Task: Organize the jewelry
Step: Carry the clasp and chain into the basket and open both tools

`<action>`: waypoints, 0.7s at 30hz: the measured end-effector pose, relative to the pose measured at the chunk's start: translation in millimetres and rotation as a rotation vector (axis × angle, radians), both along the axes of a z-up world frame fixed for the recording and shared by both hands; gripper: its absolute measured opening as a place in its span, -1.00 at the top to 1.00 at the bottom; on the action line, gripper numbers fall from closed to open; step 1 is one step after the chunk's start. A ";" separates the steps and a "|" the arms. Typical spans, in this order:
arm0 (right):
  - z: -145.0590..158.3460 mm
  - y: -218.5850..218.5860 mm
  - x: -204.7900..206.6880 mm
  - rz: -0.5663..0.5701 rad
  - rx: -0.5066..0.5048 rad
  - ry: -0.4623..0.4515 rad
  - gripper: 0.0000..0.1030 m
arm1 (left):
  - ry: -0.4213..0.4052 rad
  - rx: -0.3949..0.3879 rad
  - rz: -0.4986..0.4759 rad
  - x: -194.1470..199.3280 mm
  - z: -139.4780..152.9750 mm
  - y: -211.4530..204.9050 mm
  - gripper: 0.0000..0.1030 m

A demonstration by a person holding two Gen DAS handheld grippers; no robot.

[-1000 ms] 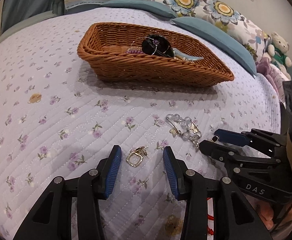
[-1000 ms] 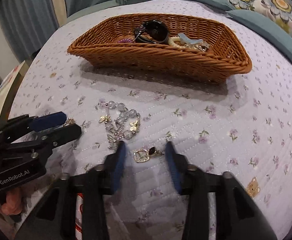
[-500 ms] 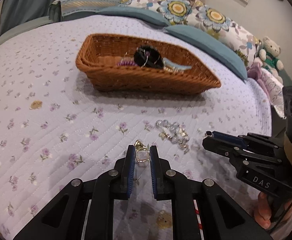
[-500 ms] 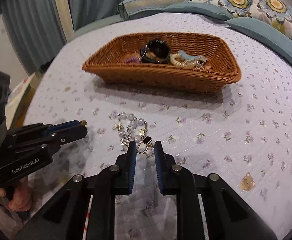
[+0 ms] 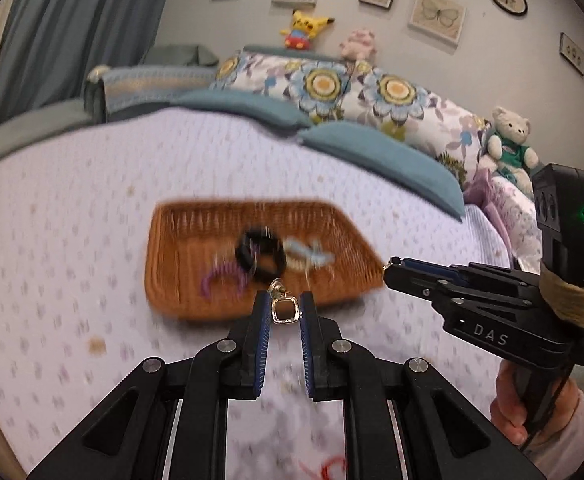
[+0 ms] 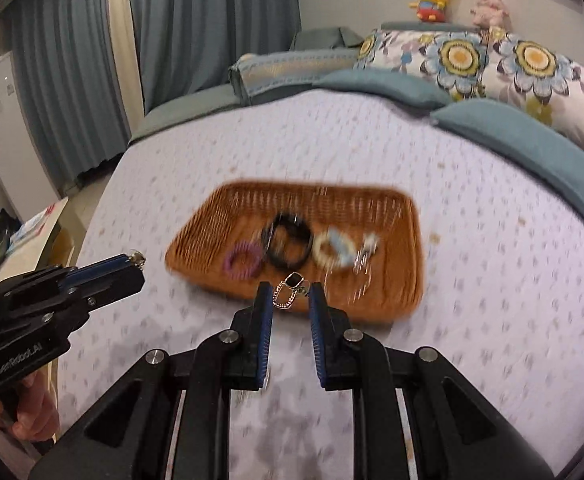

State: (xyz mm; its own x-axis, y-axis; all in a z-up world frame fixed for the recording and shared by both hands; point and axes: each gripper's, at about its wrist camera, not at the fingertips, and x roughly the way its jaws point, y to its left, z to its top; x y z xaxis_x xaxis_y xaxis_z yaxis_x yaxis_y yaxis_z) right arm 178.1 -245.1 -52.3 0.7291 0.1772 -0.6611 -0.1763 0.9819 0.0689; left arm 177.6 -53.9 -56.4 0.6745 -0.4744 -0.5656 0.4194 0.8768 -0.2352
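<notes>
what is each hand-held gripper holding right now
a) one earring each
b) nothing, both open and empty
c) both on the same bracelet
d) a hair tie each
a: the left hand-held gripper pinches a gold square earring, and the right hand-held gripper pinches a black-stone earring, both in front of the basket.

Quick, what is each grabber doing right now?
Left gripper: shut on a gold square earring.
Right gripper: shut on a black-stone earring.
</notes>
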 end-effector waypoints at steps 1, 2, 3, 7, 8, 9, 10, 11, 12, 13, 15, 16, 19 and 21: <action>4.5 -2.0 10.8 -0.005 0.000 -0.006 0.61 | -0.007 -0.001 0.003 7.6 4.7 -1.4 0.72; 7.3 -2.5 19.6 -0.009 0.000 -0.008 0.61 | -0.007 -0.009 0.009 19.9 9.4 -2.4 0.72; 10.0 -5.0 30.7 -0.017 0.002 -0.009 0.61 | -0.001 -0.015 0.018 28.8 11.6 -2.3 0.72; 7.7 -22.1 86.6 -0.046 0.048 0.035 0.61 | 0.065 -0.069 0.066 85.5 6.3 4.0 0.72; 6.0 -25.5 96.6 -0.053 0.059 0.049 0.61 | 0.081 -0.067 0.077 101.0 1.9 3.9 0.72; 2.2 -30.9 109.7 -0.060 0.079 0.071 0.61 | 0.095 -0.060 0.086 112.5 -3.7 2.4 0.72; -4.4 -37.2 126.6 -0.067 0.109 0.104 0.61 | 0.109 -0.053 0.091 122.3 -8.4 0.7 0.72; -9.6 -41.9 135.8 -0.072 0.125 0.123 0.61 | 0.130 -0.043 0.093 136.1 -15.0 -1.5 0.72; -17.2 -45.9 148.7 -0.082 0.144 0.151 0.61 | 0.147 -0.034 0.099 144.7 -22.1 -3.7 0.72; -25.1 -48.5 159.5 -0.089 0.159 0.176 0.61 | 0.163 -0.027 0.103 152.1 -28.0 -5.6 0.72; -38.7 -50.0 172.9 -0.100 0.178 0.212 0.61 | 0.204 -0.031 0.097 167.9 -42.1 -10.5 0.72; -48.5 -50.6 181.7 -0.106 0.189 0.239 0.61 | 0.222 -0.028 0.098 173.1 -47.7 -12.4 0.72; -69.0 -46.0 195.8 -0.115 0.153 0.291 0.60 | 0.260 -0.004 0.107 185.9 -64.5 -20.4 0.72; -77.1 -42.1 198.0 -0.111 0.132 0.304 0.60 | 0.270 0.007 0.119 189.2 -73.3 -22.9 0.72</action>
State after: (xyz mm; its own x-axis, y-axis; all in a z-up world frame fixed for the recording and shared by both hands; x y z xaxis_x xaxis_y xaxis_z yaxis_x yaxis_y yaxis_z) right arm 376.1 -287.2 -129.5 0.5220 0.2066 -0.8275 -0.0213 0.9731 0.2294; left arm 366.8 -76.8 -129.7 0.5501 -0.3964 -0.7350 0.2365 0.9181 -0.3181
